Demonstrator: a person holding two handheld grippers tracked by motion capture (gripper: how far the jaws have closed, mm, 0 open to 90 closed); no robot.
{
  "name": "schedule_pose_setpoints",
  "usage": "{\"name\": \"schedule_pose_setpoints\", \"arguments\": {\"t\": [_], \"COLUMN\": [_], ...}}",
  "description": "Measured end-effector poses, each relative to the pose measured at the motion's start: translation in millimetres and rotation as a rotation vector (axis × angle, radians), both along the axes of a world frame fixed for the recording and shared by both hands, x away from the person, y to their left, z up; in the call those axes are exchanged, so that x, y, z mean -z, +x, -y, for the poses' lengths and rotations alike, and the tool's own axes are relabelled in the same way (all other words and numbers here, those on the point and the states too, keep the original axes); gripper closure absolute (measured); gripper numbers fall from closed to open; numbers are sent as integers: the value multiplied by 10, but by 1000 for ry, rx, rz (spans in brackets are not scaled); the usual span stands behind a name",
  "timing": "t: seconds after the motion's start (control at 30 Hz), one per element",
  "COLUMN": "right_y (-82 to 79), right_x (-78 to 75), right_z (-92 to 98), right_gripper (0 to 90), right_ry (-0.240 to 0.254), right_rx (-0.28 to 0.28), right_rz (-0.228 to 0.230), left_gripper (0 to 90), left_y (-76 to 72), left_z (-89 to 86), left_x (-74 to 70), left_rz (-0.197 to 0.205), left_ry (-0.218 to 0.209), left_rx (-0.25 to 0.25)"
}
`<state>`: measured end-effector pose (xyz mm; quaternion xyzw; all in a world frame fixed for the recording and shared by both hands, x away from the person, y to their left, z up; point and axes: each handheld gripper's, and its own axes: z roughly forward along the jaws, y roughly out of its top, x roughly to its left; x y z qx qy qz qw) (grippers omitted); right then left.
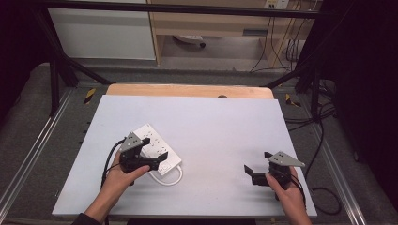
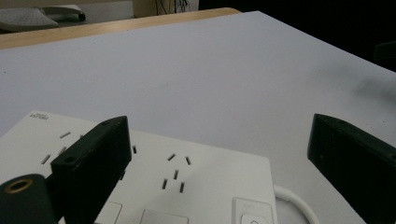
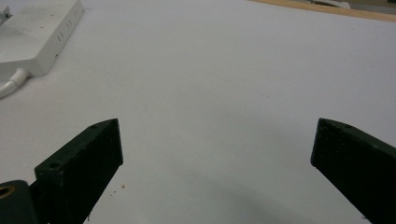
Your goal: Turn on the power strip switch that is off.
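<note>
On the left half of the grey tabletop [image 1: 211, 122]: white power strip [image 1: 152, 145] lies flat, its cord [image 1: 170, 180] looping at the near end. Left claw [image 1: 157, 162] sits over that near end, jaws spread wide, gripping nothing. Right claw [image 1: 250, 172] well apart over bare tabletop, jaws also wide, empty.

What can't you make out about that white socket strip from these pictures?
- Power strip, high view: its near left part is hidden under the left tongs.
- Its cord: only a short loop shows; where it ends is hidden.
- Brand print, left gripper view: too small to read.
- Right gripper view: the strip is cut off by the left edge.
</note>
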<state>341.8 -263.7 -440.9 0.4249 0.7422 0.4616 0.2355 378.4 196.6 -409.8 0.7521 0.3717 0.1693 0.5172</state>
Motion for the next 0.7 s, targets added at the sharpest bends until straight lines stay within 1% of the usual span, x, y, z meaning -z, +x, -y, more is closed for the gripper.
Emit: {"name": "schedule_pose_setpoints", "arguments": {"t": [0.2, 0.4, 0.47, 0.7], "right_y": [-2, -1, -1, 0], "right_x": [-2, -2, -2, -1], "right_z": [2, 4, 4, -2], "right_gripper": [27, 27, 27, 25], "right_ry": [1, 1, 1, 2], "right_rx": [0, 1, 1, 2], "right_rz": [-1, 0, 2, 0], "left_gripper": [63, 63, 63, 64], "left_y": [-14, -43, -51, -83], "left_z": [-22, -86, -108, -175], "left_x": [-43, -109, -129, -183], "left_rz": [23, 43, 50, 52], "left_ry": [-15, -34, -33, -45], "left_rx": [-8, -17, -16, -28]}}
